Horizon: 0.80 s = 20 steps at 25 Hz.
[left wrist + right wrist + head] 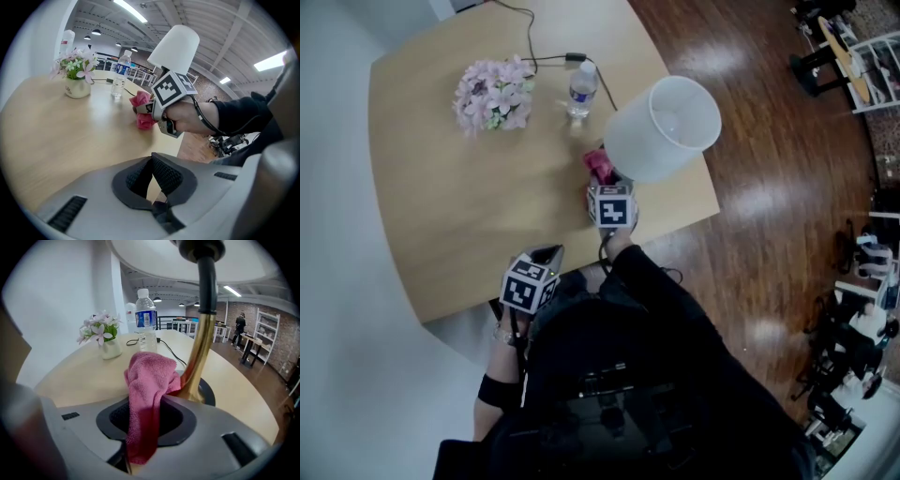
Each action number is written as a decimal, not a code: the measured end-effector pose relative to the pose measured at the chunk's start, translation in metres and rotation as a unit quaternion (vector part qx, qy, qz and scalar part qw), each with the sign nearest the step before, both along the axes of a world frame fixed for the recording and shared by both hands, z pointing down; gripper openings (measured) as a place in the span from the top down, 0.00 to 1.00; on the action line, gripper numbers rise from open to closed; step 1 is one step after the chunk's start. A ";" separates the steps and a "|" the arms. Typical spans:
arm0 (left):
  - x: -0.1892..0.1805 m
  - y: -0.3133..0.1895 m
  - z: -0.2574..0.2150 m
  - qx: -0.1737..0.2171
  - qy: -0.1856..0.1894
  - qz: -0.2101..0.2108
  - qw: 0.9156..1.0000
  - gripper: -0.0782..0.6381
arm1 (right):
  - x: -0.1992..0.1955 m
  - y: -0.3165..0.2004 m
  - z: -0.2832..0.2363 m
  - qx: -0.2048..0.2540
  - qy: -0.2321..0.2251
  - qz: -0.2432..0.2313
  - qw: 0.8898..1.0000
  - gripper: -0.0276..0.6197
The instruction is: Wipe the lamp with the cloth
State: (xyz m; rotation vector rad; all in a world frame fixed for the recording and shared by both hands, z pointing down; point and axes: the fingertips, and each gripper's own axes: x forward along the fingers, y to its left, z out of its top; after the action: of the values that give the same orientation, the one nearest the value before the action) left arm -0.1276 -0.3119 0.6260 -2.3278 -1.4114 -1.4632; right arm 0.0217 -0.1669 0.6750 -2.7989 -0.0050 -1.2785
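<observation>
Right gripper (145,420) has its jaws part closed and clamped on the pink cloth (149,390). The cloth runs down between the pads and bunches up in front of them. The bunched end lies against the lamp's brass stem (199,350) low down, just above the dark round base (209,393). In the head view the right gripper (604,186) sits right at the foot of the lamp (664,127), whose white shade leans out over the table's right edge, and a bit of the cloth (599,165) shows just beyond the marker cube. Left gripper (152,180) has its jaws fully together, nothing between the pads. It hangs over the near edge of the table (441,197), apart from the lamp and to the left of the right gripper; same left gripper (547,255) in the head view. The left gripper view looks across at the person's right hand (190,117) on its gripper, with the cloth (143,110) and the lamp shade (176,44) behind. At the far side of the table stand pink flowers (494,94) in a white pot and a water bottle (581,91), with a black cable (528,37) running past the bottle. Wooden floor (759,206) to the right.
</observation>
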 end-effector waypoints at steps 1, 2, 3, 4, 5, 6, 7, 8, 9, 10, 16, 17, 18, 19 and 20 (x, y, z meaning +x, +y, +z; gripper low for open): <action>-0.001 -0.001 0.000 0.001 -0.002 -0.001 1.000 0.89 | -0.005 0.004 0.000 -0.003 -0.002 -0.007 1.000 0.78; -0.002 -0.001 0.001 0.004 -0.003 0.000 1.000 0.89 | -0.010 0.008 0.001 -0.004 -0.005 -0.013 1.000 0.78; -0.003 -0.002 0.002 0.007 -0.003 0.000 1.000 0.89 | -0.014 0.013 0.003 -0.005 -0.007 -0.020 1.000 0.78; -0.003 -0.001 0.003 0.009 -0.002 0.000 1.000 0.89 | -0.017 0.017 0.003 -0.005 -0.007 -0.027 1.000 0.78; -0.002 0.000 0.004 0.011 0.001 -0.001 1.000 0.89 | -0.019 0.021 0.004 -0.005 -0.004 -0.036 0.999 0.78; -0.002 0.003 0.005 0.012 0.003 -0.002 1.000 0.89 | -0.021 0.024 0.004 -0.006 -0.002 -0.046 0.999 0.78; -0.002 0.007 0.005 0.013 0.003 -0.003 1.000 0.89 | -0.024 0.027 0.004 -0.008 -0.001 -0.057 0.998 0.78; -0.002 0.011 0.005 0.013 0.004 -0.004 1.000 0.89 | -0.026 0.031 0.004 -0.009 0.000 -0.067 0.998 0.78; -0.001 0.017 0.005 0.015 0.006 -0.005 1.000 0.89 | -0.028 0.035 0.004 -0.008 0.001 -0.073 0.997 0.78; -0.001 0.023 0.004 0.018 0.007 -0.004 1.000 0.89 | -0.029 0.040 0.004 -0.006 0.003 -0.076 0.997 0.78; -0.006 0.069 -0.001 0.034 0.020 -0.001 0.999 0.89 | -0.031 0.088 0.010 0.012 -0.009 -0.091 0.996 0.78; -0.007 0.075 -0.003 0.037 0.021 -0.004 0.999 0.89 | -0.030 0.097 0.010 0.020 -0.011 -0.092 0.996 0.78; -0.007 0.081 -0.005 0.040 0.023 -0.009 0.999 0.89 | -0.028 0.105 0.011 0.029 -0.014 -0.094 0.995 0.78; -0.006 0.087 -0.007 0.042 0.026 -0.014 0.999 0.89 | -0.027 0.112 0.011 0.037 -0.015 -0.099 0.994 0.78; -0.006 0.092 -0.009 0.043 0.029 -0.020 0.998 0.89 | -0.025 0.118 0.011 0.043 -0.016 -0.107 0.993 0.78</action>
State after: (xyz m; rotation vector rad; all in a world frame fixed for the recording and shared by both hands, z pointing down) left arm -0.1332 -0.2198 0.6166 -2.3380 -1.2688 -1.4231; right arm -0.0036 -0.0484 0.6856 -2.7652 0.3502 -1.3317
